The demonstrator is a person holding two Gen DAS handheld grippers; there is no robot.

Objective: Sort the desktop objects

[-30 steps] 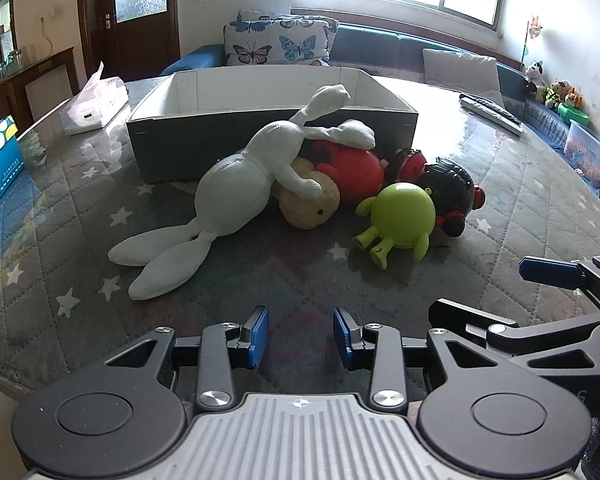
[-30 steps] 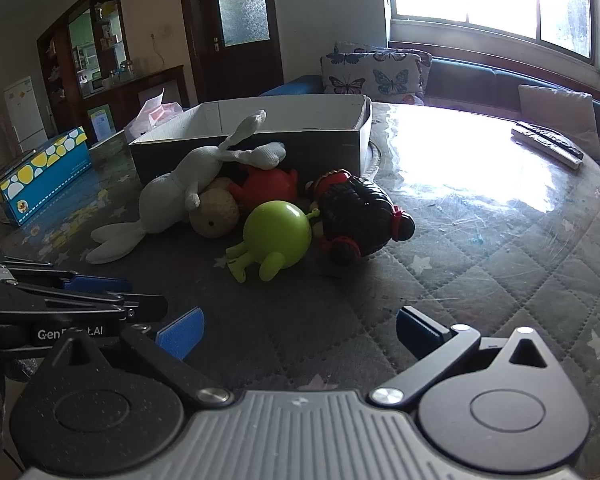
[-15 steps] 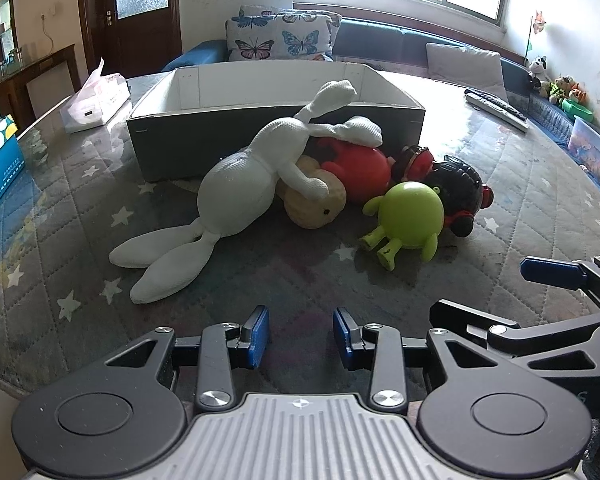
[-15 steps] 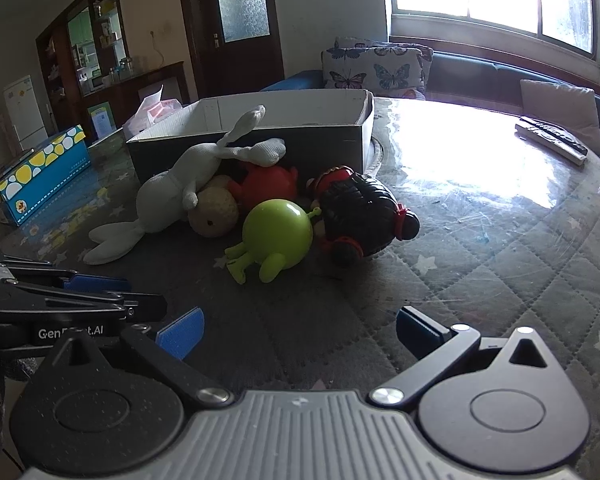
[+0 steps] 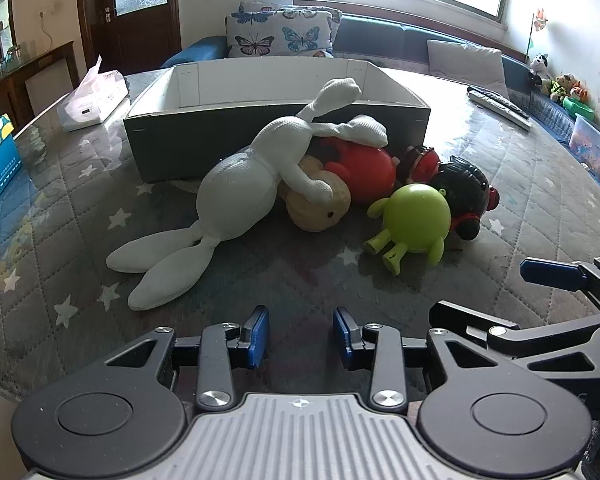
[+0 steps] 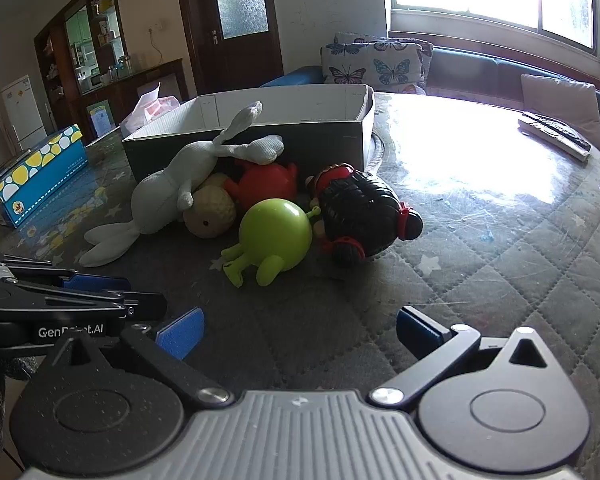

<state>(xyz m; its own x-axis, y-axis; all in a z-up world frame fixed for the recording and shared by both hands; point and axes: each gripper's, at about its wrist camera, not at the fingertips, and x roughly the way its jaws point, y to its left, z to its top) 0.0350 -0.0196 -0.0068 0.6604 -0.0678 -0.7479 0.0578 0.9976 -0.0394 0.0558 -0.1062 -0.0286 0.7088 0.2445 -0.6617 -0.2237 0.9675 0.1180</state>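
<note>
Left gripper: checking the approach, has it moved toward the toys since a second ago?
Yes. The left gripper moved forward: the grey cardboard box looms larger.

Ahead of the left gripper (image 5: 300,338), a white plush rabbit (image 5: 236,192) is lying stretched out on the quilted table, its two long ears trailing back toward the tongs and one limb reaching up over the near wall of an open dark cardboard box (image 5: 260,136). A tan knitted ball toy (image 5: 316,210) is sitting tucked under the rabbit's arm, touching a red round toy (image 5: 366,176) just behind it. Ahead of the right gripper (image 6: 300,334), a lime-green round figure (image 6: 274,236) is lying tipped over, short legs pointing toward the tongs, pressing against a black-and-red doll (image 6: 360,216) lying on its side beside it.
</note>
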